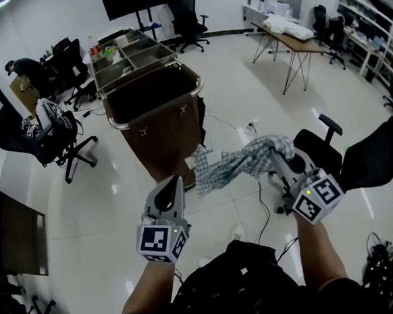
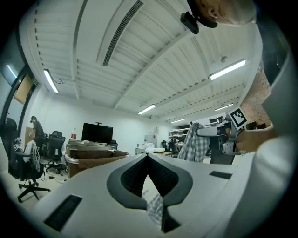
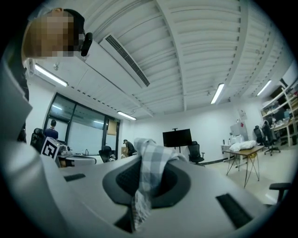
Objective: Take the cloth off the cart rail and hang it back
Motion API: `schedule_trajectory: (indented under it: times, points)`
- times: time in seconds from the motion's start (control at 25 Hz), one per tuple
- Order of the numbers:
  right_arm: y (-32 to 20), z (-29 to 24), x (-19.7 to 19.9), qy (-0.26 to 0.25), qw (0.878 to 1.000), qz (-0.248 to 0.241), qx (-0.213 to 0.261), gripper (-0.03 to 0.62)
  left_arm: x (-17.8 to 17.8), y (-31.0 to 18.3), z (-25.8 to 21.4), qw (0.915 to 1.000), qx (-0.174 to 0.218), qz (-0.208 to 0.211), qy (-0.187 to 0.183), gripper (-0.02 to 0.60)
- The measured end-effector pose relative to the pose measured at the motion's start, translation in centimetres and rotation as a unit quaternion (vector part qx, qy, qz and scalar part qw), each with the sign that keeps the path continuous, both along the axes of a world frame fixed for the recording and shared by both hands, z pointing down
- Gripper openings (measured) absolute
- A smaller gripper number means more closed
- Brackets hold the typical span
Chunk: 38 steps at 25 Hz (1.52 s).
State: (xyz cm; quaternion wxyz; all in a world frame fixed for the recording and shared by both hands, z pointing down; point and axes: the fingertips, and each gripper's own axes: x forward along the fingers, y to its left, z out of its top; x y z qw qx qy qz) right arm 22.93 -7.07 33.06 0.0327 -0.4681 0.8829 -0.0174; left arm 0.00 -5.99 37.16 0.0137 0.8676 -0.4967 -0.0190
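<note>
**On the near side of the cart: cloth off the rail, rehang pending**

Near the cart [image 1: 155,132], above the floor, between two grippers: one checked cloth [image 1: 241,161].

- Location: clear of the rail [image 1: 178,101], slung in the air to the right of the cart's near corner.
- Right gripper [image 1: 279,156]: fingers [image 3: 122,179] all but closed, clamped on a thick bunch of the cloth, with folds spilling over the top and down the front.
- Left gripper [image 1: 174,183]: fingers [image 2: 132,179] closed to the tips. A small checked scrap shows low in the gap, so apparently pinching a corner or edge only.
- Rail: bare metal hoop round the top of the cart, far and left of the cloth, nothing draped on it.
- Also present: black chair [image 1: 321,146] just right of the right gripper, cables on the floor below.

Step in hand, as judged: carry to the rail and drape.

- Draw the grippers apart first, to spread the bunched end into a flat span.
- Raise both above rail height before moving far and left.
- Lower with the rail under the middle of the span, so that roughly equal lengths hang on either side.
- Mind the thin left-hand hold, and avoid tugging.
- Release only once the weight rests on the rail.
</note>
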Motion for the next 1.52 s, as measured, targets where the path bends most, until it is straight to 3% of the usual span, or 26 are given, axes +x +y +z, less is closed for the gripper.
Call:
schedule_trajectory:
  times: [0.2,0.48,0.88,1.52]
  points:
    - [-0.5,2.0,-2.5,0.003,0.999,-0.018,-0.028,0.041,-0.3,0.8,-0.6,0.9999,-0.005,0.003,0.015,0.0]
    - [0.2,1.0,-3.3,0.011,0.999,-0.031,-0.012,0.041,-1.0,1.6,-1.3,0.9998,0.006,-0.004,0.016,0.0]
    - [0.1,1.5,-4.9,0.005,0.999,-0.049,-0.02,0.04,-1.3,1.9,-0.4,0.9998,-0.012,-0.01,0.008,0.0]
    - [-0.4,0.5,-8.3,0.015,0.996,-0.089,-0.007,0.041,-4.6,2.5,-0.1,0.9988,-0.009,-0.047,0.012,0.0]
